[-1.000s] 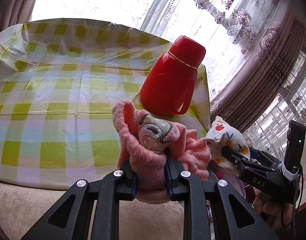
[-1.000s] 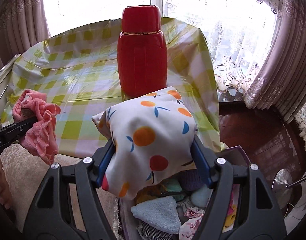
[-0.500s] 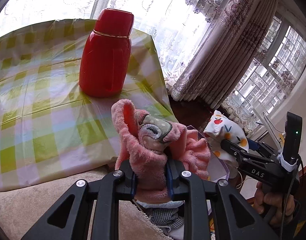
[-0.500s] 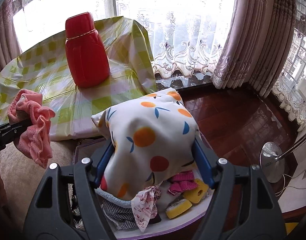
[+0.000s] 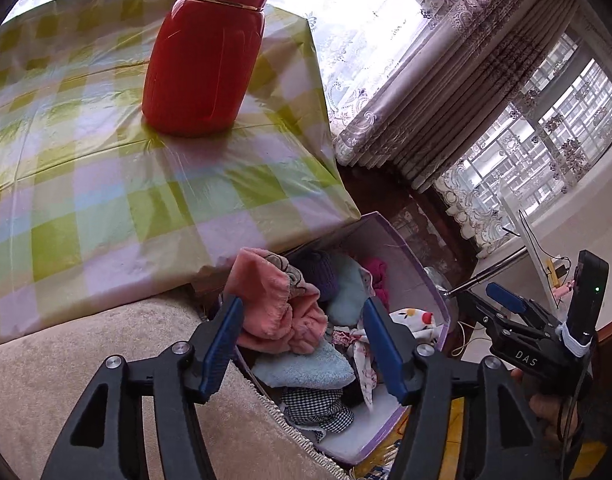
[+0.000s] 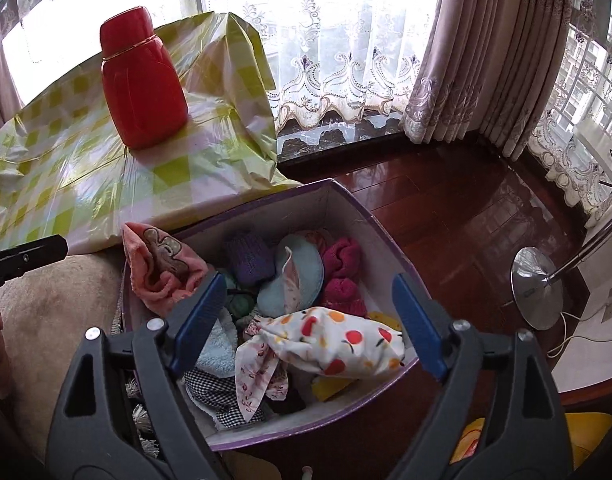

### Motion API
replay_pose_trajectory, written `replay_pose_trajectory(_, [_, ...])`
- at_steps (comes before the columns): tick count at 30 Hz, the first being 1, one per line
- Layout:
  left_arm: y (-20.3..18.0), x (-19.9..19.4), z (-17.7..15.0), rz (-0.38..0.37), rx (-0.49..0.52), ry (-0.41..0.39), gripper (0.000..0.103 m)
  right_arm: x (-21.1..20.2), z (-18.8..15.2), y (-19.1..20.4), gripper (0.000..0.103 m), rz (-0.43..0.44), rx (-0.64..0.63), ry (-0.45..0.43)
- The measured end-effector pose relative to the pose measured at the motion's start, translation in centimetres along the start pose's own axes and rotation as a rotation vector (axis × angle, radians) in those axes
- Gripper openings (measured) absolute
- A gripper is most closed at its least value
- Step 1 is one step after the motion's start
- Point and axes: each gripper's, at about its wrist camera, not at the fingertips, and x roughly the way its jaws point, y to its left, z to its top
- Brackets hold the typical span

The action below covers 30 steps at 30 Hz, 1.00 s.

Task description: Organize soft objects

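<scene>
A purple box [image 6: 346, 204] full of soft cloths stands on the floor beside the table; it also shows in the left wrist view [image 5: 434, 292]. A pink towel [image 5: 282, 312] lies at the box's left edge, seen too in the right wrist view [image 6: 162, 268]. My left gripper [image 5: 300, 328] is open above it, jaws wide apart. A white fruit-print pillow [image 6: 338, 344] lies in the box, also visible from the left wrist [image 5: 414, 318]. My right gripper [image 6: 306, 312] is open and empty above it.
A red flask [image 5: 204, 52] stands on the checked tablecloth [image 5: 86, 184]; it also shows in the right wrist view [image 6: 142, 84]. A beige cushion [image 5: 66, 360] lies at the left. A fan base [image 6: 538, 288] stands on the wooden floor [image 6: 466, 208].
Both grippers moved right from the table over the box and opened. The pink towel and the fruit-print pillow dropped into the box.
</scene>
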Motion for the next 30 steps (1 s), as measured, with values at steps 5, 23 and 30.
replay_pose_trajectory(5, [1.3, -1.0, -2.6, -0.06, -0.096, 0.058, 0.077, -1.2, -1.8, 1.8, 0.087, 0.0, 0.036, 0.032])
replay_pose_trajectory(23, [-0.3, 0.7, -5.0, 0.018, -0.015, 0.087, 0.096, -1.8, -4.6, 4.1, 0.088, -0.069, 0.059, 0.068])
replay_pose_trajectory(30, [-0.6, 1.1, -5.0, 0.039, 0.011, 0.098, 0.099, -1.7, -4.4, 3.9, 0.088, -0.074, 0.067, 0.071])
